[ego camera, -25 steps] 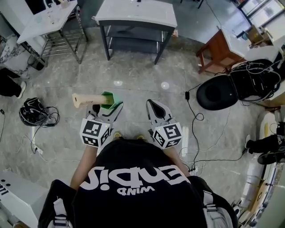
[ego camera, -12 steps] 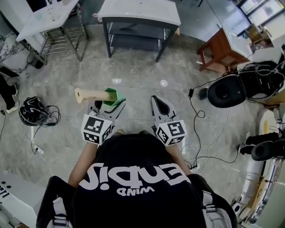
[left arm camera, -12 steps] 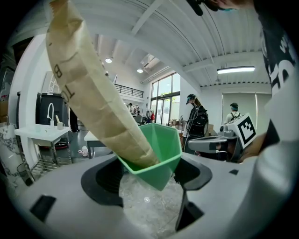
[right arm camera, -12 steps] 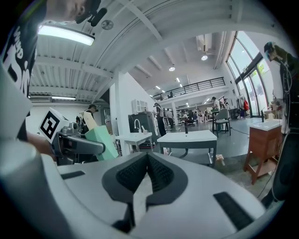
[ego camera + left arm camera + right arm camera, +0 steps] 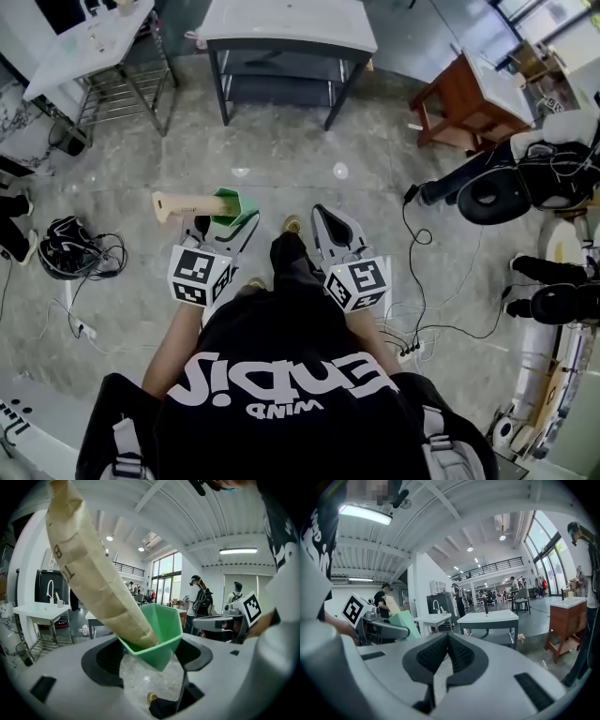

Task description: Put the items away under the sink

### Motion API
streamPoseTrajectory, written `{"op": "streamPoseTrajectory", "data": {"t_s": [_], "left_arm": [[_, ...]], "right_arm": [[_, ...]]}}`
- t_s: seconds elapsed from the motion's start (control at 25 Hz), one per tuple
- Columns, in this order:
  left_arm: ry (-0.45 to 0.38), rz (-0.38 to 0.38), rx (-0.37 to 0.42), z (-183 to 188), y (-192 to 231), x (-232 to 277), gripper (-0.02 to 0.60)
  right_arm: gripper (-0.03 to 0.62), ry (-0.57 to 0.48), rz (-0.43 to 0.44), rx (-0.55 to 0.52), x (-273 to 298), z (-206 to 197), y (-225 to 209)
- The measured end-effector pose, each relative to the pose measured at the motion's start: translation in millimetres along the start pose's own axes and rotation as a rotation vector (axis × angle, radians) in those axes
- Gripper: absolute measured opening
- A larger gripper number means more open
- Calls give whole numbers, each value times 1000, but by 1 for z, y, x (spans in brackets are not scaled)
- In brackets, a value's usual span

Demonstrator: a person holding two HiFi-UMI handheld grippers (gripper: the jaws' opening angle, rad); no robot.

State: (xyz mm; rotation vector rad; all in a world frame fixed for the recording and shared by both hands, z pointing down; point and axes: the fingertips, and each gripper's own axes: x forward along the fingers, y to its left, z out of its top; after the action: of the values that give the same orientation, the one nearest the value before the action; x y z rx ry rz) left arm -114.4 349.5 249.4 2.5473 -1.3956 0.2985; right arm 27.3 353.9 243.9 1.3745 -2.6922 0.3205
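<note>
The left gripper (image 5: pixel 223 228) clamps the green faceted cup (image 5: pixel 231 207) at its base and tilts it, so the 1 long beige paper-wrapped roll (image 5: pixel 186 203) inside leans out over the rim. The right gripper (image 5: pixel 331 231) has its jaws pressed together on nothing. The sink stand (image 5: pixel 281 26) with its lower shelf (image 5: pixel 281 89) is well ahead, so I judge these items are being carried there.

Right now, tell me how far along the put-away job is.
Done: nothing that shows; the shelf under the sink looks bare. In hand: the left gripper is shut on a green cup with a beige roll in it; the right gripper is shut and empty. Left: cross the floor to the sink and set the cup on the shelf.
</note>
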Motion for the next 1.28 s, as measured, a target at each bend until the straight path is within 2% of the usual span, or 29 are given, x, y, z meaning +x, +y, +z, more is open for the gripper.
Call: {"op": "streamPoseTrajectory", "data": {"t_s": [0.64, 1.28], "left_arm": [[-1, -29, 8, 34, 32, 95, 351], [19, 9, -12, 79, 75, 198, 351]], "right_arm": [[18, -21, -31, 9, 66, 21, -85], [18, -20, -12, 36, 144, 58, -173]]}}
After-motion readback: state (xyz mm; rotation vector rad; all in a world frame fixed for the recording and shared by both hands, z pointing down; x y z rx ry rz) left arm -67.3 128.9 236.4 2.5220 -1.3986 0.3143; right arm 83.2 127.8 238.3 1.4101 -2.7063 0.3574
